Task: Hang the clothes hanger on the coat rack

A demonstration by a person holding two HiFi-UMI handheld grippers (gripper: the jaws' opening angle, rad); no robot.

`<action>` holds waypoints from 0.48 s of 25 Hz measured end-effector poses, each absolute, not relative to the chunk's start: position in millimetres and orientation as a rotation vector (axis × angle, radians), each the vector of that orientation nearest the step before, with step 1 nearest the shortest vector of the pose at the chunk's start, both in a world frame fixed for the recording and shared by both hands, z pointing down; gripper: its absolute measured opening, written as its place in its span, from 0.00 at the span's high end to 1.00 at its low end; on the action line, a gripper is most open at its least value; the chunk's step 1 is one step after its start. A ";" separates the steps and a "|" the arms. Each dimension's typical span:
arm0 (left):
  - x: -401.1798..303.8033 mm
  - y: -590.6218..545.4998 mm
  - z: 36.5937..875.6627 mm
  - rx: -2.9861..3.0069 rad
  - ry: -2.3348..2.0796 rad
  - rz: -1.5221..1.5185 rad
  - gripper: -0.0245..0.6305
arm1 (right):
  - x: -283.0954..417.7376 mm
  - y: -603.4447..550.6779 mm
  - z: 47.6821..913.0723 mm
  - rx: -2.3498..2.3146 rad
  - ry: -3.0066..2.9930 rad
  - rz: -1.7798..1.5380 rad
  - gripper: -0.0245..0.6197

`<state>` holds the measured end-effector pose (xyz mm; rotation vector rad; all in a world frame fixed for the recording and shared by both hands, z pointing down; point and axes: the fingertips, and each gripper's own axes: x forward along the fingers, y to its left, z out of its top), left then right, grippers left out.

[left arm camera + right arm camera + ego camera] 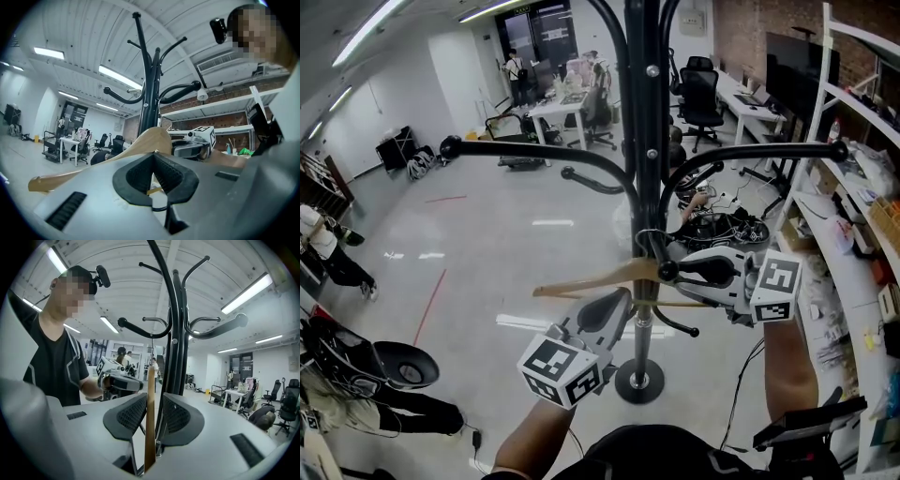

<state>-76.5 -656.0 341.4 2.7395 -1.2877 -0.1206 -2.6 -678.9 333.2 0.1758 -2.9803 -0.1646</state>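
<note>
"Head view: your clothes hanger is up in the air against the pole of the coat rack, tilted, with one wooden arm reaching out to your left. Its metal hook sits tight beside the pole. Can't tell whether it rests on a peg."

"Noted. Your left hand-held gripper is under the hanger and clenched. Tips are together, and the hanger's thin lower bar is caught between the pads just behind them. Your right hand-held gripper lies along the other arm, jaws a little apart. The wood stands edge-on between them, one pad against it, a dark slit on the far side."

"Both grippers are close together by the pole, well above the rack's round base."
</note>
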 end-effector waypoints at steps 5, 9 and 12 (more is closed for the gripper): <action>-73.6 -652.0 333.5 2.747 -1.283 -0.131 0.96 | 6.5 -677.2 321.3 0.224 -2.983 -0.177 0.82; -75.3 -645.8 335.8 2.735 -1.301 -0.135 0.96 | 21.4 -676.6 304.9 0.292 -3.070 -0.132 0.82; -72.3 -636.3 337.1 2.729 -1.316 -0.139 0.96 | 38.2 -671.5 295.4 0.361 -3.101 -0.138 0.82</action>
